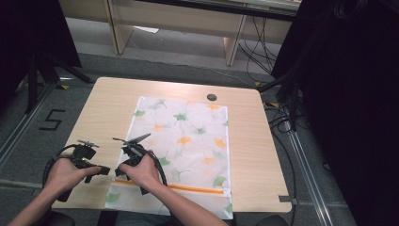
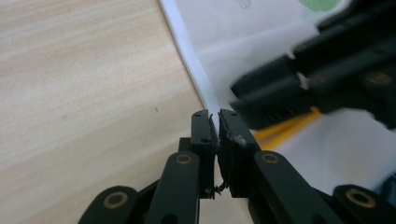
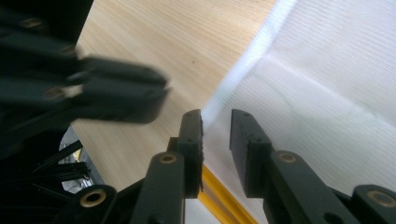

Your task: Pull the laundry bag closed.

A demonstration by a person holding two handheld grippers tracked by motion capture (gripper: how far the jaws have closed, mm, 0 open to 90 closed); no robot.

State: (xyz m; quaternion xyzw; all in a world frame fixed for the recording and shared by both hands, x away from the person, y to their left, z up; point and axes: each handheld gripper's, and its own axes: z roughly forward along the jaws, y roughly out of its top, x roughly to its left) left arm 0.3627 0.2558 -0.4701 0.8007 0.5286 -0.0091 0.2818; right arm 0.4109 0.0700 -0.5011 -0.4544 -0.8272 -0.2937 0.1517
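A white cloth (image 1: 188, 141) printed with green and orange leaves lies flat on the light wooden tabletop (image 1: 99, 108), running from the far middle to the near edge, where it hangs slightly over; an orange stripe (image 1: 197, 189) crosses it near that edge. A small dark round disc (image 1: 211, 97) sits on the tabletop just beyond the cloth's far right corner. Both hands work at the near left corner of the cloth. The left gripper (image 2: 215, 122), held in the left hand (image 1: 66, 173), rests over bare wood just left of the cloth's left edge; in the left gripper view its jaws stand almost together, with only a thin slit between them and nothing visibly held, their tips close to the white hem. The right gripper (image 3: 215, 122), held in the right hand (image 1: 141, 172), sits over the cloth's near left part; in the right gripper view its jaws are parted by a moderate gap right at the cloth's edge, with fabric seen beyond the gap, and whether they touch it I cannot tell. The two grippers are just beside each other.
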